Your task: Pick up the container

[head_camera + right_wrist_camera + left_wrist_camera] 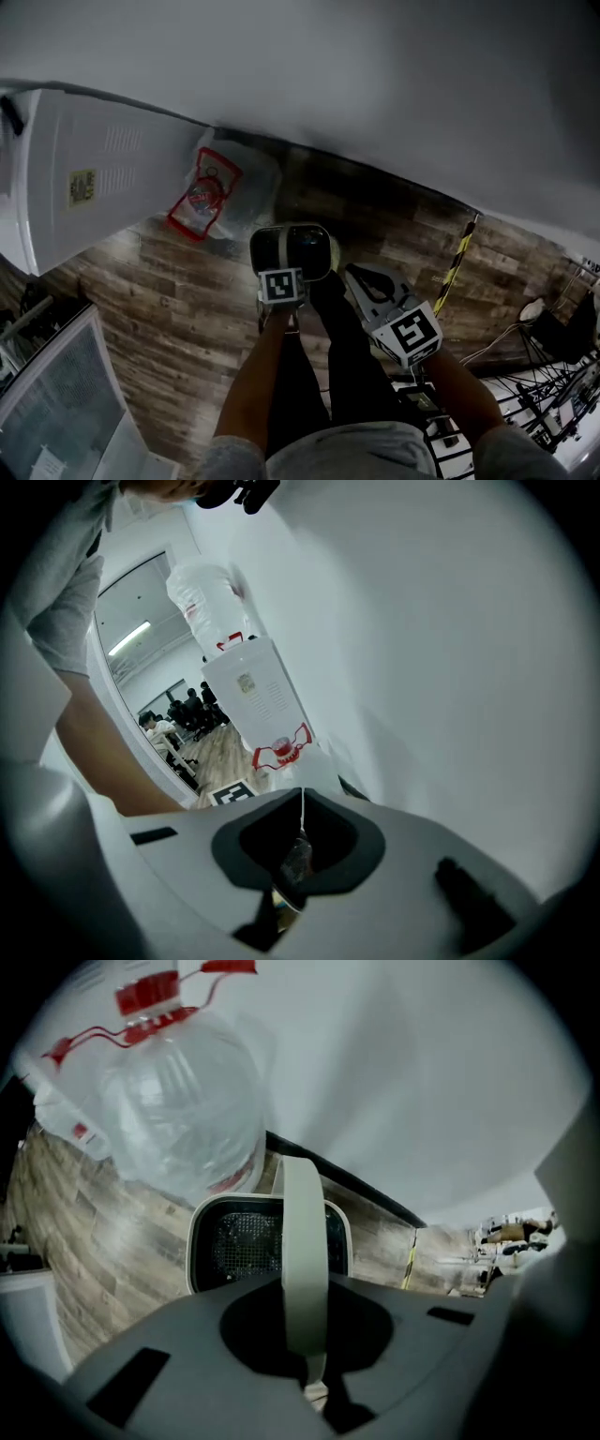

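In the head view, your left gripper [284, 270] hangs over the plank floor [169, 309] and pinches the container [292, 249], which is off the floor, up at the jaws. Your right gripper [364, 284] is just beside it on the right, apart from it. At the floor's far edge, against the white wall [375, 84], a clear jug [225, 202] with a red carrier lies on its side. A white dispenser [103, 178] stands at the far left corner. A yellow-and-black strip [457, 262] runs along the floor toward the right edge, and cables [553, 394] crowd the near right corner.

In the left gripper view, the jaws are pressed onto a smooth pale band [302, 1241] that arches over the container. The container is a rounded-square tub with a pale rim and fine dark mesh inside. The jug, of ribbed clear plastic, looms at upper left, near the tub.

In the right gripper view, your jaws are pressed together with only a thin seam between them. Beyond them stand the dispenser with an upturned bottle [208, 602] on top and the jug at its foot. Your bare forearm [103, 752] is at left.
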`<state>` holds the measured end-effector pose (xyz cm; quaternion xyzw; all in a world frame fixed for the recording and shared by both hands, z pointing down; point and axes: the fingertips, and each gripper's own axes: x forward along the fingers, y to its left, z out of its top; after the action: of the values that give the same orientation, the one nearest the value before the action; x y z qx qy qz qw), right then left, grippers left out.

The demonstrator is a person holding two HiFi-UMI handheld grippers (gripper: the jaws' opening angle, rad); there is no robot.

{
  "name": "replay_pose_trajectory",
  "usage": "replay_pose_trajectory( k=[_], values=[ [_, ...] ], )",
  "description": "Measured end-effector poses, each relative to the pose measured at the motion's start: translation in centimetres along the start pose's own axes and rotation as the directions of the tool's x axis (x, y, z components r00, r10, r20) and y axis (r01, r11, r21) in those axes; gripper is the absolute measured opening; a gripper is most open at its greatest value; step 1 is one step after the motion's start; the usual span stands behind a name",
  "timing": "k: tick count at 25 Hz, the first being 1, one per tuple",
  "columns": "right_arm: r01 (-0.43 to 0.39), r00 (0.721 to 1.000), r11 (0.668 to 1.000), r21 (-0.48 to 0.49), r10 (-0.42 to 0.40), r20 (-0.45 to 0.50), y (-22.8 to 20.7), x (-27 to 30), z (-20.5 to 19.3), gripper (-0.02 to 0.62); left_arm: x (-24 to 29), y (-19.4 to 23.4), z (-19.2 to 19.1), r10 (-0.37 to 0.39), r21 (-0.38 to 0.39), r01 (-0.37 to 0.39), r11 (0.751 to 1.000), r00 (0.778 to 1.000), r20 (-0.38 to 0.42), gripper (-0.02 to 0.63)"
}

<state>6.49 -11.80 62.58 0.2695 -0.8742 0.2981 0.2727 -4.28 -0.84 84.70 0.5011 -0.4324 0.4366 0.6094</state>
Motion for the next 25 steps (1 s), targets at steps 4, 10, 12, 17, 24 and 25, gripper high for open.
replay_pose_trajectory(
  k=[4, 10, 12, 17, 24, 25],
  values=[
    [0.008, 0.999, 1.000, -0.027, -0.007, 0.037, 2.9, -3.4, 4.9, 0.026, -5.7, 0.3, -3.8, -0.056, -0.122, 0.054, 0.991, 0.998, -0.011, 0.015],
    [0.089, 0.981, 0.994, -0.065, -0.076, 0.178, 7.2, -9.4, 14.0, 0.026, -15.9, 5.0, -5.8, -0.027, -0.243, 0.052, 0.969, 0.994, 0.106, 0.015],
    [0.137, 0.967, 0.988, -0.074, -0.117, 0.226, 8.6, -12.4, 16.2, 0.026, -19.1, 6.5, -7.4, -0.037, -0.273, 0.071, 0.959, 0.991, 0.127, 0.015],
    [0.263, 0.916, 0.961, -0.081, -0.223, 0.333, 10.2, -18.4, 20.9, 0.026, -25.2, 10.6, -8.9, -0.042, -0.261, 0.088, 0.961, 0.984, 0.176, 0.015],
    [0.408, 0.793, 0.910, 0.079, -0.396, 0.464, 12.3, -25.6, 23.7, 0.026, -29.2, 15.8, -10.5, -0.044, -0.192, 0.086, 0.978, 0.976, 0.213, 0.015],
    [0.422, 0.774, 0.902, 0.092, -0.412, 0.481, 12.8, -26.5, 23.9, 0.026, -29.4, 16.6, -10.7, -0.046, -0.180, 0.087, 0.980, 0.975, 0.217, 0.015]
  ],
)
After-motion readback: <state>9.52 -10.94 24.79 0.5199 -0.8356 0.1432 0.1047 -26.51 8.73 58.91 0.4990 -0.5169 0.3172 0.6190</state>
